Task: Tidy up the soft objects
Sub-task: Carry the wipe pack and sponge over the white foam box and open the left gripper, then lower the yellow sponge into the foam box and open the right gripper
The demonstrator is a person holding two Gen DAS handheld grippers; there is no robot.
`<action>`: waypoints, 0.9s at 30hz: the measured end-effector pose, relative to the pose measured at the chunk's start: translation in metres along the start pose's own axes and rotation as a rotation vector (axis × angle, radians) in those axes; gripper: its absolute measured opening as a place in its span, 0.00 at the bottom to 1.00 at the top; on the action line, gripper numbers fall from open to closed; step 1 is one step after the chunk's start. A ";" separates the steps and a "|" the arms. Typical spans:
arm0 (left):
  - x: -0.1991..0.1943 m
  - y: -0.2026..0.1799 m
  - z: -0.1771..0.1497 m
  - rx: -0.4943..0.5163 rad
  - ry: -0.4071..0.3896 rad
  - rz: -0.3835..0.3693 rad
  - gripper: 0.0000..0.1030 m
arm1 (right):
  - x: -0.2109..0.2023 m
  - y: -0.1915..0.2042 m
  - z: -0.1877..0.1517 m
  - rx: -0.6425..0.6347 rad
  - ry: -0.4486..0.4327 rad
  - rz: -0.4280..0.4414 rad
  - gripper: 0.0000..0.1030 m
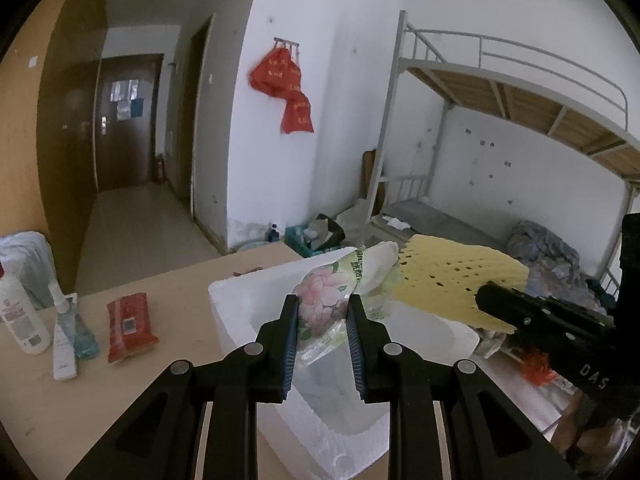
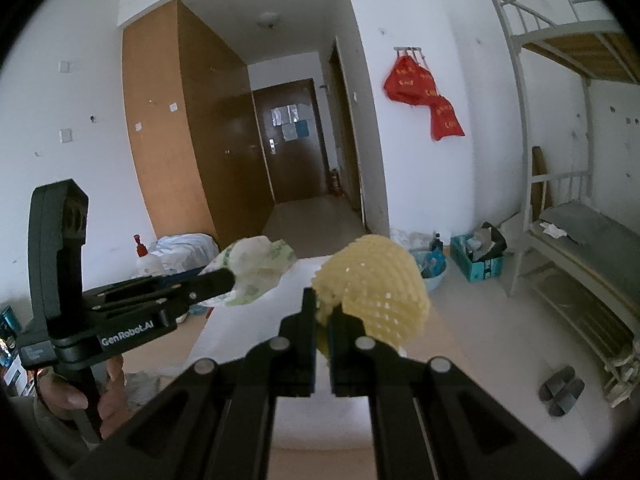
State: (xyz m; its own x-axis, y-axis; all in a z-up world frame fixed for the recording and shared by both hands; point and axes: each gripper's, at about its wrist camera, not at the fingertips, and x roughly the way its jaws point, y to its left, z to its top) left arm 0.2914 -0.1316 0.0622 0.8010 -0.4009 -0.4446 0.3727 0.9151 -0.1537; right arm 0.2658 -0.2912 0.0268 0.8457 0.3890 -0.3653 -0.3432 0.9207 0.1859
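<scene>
My left gripper [image 1: 322, 320] clamps a flowered tissue pack [image 1: 326, 300]; my right gripper [image 2: 324, 322] pinches yellow foam net [image 2: 372, 292] (white foam box [image 1: 240, 292] beneath both).

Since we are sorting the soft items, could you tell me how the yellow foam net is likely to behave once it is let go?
The yellow foam net looks very light. It squashes flat between the right hand-held gripper pads, so it probably springs back on release.
</scene>
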 end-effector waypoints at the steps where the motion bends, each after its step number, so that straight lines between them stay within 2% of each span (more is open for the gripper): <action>1: 0.002 0.000 0.000 0.002 0.001 -0.001 0.24 | 0.000 0.000 0.001 -0.001 -0.001 -0.002 0.06; 6: 0.010 -0.003 0.000 0.018 0.001 0.003 0.25 | 0.004 -0.004 0.003 0.006 -0.003 -0.010 0.06; 9: 0.016 -0.003 -0.001 0.008 0.014 0.001 0.35 | 0.005 -0.006 0.003 0.012 -0.002 -0.013 0.06; 11: 0.019 -0.002 -0.003 0.003 0.025 0.010 0.50 | 0.006 -0.007 0.003 0.014 -0.003 -0.015 0.06; 13: 0.021 -0.002 -0.002 0.001 0.031 0.024 0.77 | 0.006 -0.008 0.004 0.014 -0.004 -0.015 0.06; 14: 0.020 -0.002 -0.002 0.002 0.031 0.034 0.82 | 0.005 -0.007 0.003 0.012 -0.004 -0.014 0.06; 16: 0.018 -0.002 -0.001 0.005 0.012 0.049 1.00 | 0.005 -0.005 0.004 0.011 -0.005 -0.013 0.06; 19: 0.008 -0.005 -0.001 0.022 -0.049 0.086 1.00 | 0.004 -0.006 0.003 0.010 -0.008 -0.012 0.06; 27: -0.003 -0.001 -0.001 0.024 -0.061 0.131 1.00 | 0.010 -0.006 0.001 0.009 0.001 0.009 0.06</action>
State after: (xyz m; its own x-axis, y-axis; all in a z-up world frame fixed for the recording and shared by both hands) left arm 0.2883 -0.1318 0.0625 0.8701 -0.2804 -0.4054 0.2735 0.9589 -0.0761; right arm 0.2767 -0.2933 0.0232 0.8419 0.3977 -0.3647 -0.3475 0.9167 0.1974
